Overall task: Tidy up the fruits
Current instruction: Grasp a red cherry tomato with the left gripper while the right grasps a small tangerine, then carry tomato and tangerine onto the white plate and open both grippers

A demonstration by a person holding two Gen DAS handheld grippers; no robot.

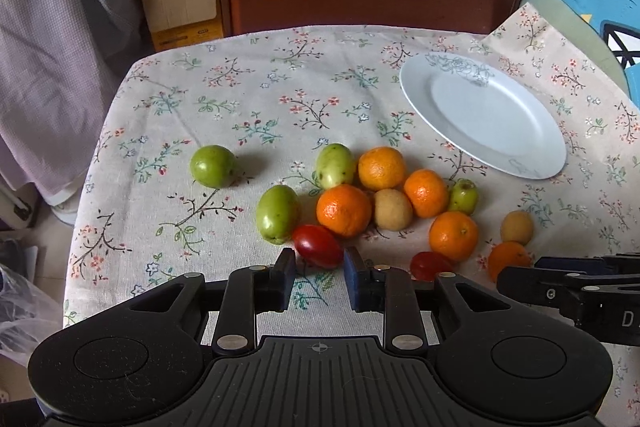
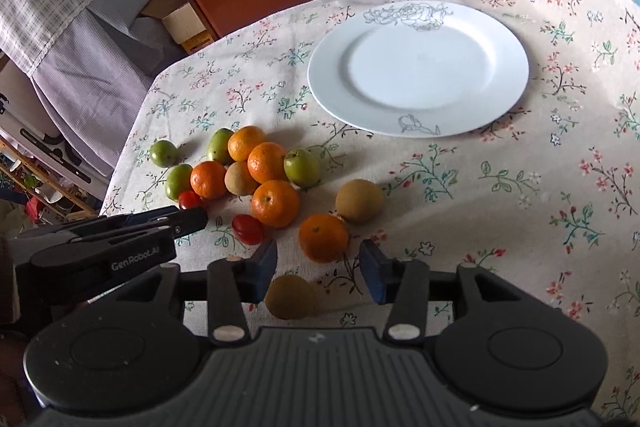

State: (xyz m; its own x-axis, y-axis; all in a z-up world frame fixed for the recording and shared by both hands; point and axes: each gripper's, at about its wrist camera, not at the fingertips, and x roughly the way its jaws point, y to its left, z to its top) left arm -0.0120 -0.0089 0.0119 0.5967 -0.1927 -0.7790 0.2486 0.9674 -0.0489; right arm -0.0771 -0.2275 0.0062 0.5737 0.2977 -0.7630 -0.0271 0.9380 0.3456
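Every fruit (image 2: 276,203) lies loose on the bench (image 2: 500,227) beside your bare plate (image 2: 416,27), so all remains. Your left gripper (image 1: 319,263) stands slightly parted, empty; your right gripper (image 2: 318,259) open around nothing.

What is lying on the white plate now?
Nothing: the white plate is bare, with only drawn flowers on its rim. All fruits lie on the tablecloth. What is beneath the plate is hidden.
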